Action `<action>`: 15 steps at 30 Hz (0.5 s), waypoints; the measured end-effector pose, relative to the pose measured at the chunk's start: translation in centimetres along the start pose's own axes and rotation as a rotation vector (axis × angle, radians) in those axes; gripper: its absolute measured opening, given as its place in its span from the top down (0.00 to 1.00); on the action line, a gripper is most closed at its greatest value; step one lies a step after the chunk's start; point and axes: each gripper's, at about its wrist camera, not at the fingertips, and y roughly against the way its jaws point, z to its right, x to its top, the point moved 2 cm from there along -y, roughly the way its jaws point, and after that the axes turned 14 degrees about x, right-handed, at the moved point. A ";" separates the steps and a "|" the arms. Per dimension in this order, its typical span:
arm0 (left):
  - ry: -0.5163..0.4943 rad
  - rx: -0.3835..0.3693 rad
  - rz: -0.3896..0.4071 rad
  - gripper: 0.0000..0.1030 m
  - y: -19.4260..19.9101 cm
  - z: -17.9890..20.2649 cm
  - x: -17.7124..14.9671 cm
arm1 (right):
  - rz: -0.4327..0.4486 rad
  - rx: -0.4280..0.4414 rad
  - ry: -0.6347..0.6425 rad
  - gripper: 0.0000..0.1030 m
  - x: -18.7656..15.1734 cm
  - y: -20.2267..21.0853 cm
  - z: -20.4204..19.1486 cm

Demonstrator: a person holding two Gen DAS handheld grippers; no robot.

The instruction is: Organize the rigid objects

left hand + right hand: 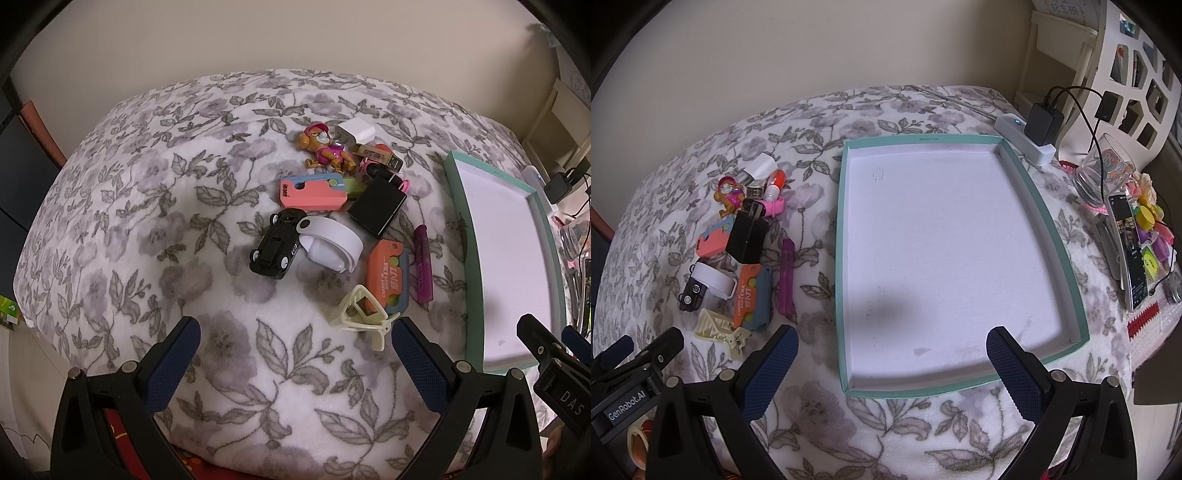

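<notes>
left gripper (295, 343): wide, empty | toy pile (332, 221) just beyond | right gripper (892, 350): wide, empty, over tray (1049, 221)

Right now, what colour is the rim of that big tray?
Teal green, white inside. The tray shows best in the right wrist view.

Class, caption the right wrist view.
Open right tool hovers over an empty teal-rimmed tray; toys clutter the floral blanket.
</notes>
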 end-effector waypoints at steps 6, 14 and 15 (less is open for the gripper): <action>0.000 0.000 0.000 0.00 0.0 0.0 0.0 | 0.000 -0.001 0.000 0.00 0.0 0.0 0.0; 0.000 -0.001 0.000 0.00 0.0 0.0 0.0 | -0.002 -0.002 0.001 0.00 0.0 0.0 0.0; 0.000 -0.001 0.000 0.00 0.0 0.0 0.0 | -0.003 -0.002 0.001 0.00 -0.1 -0.1 0.0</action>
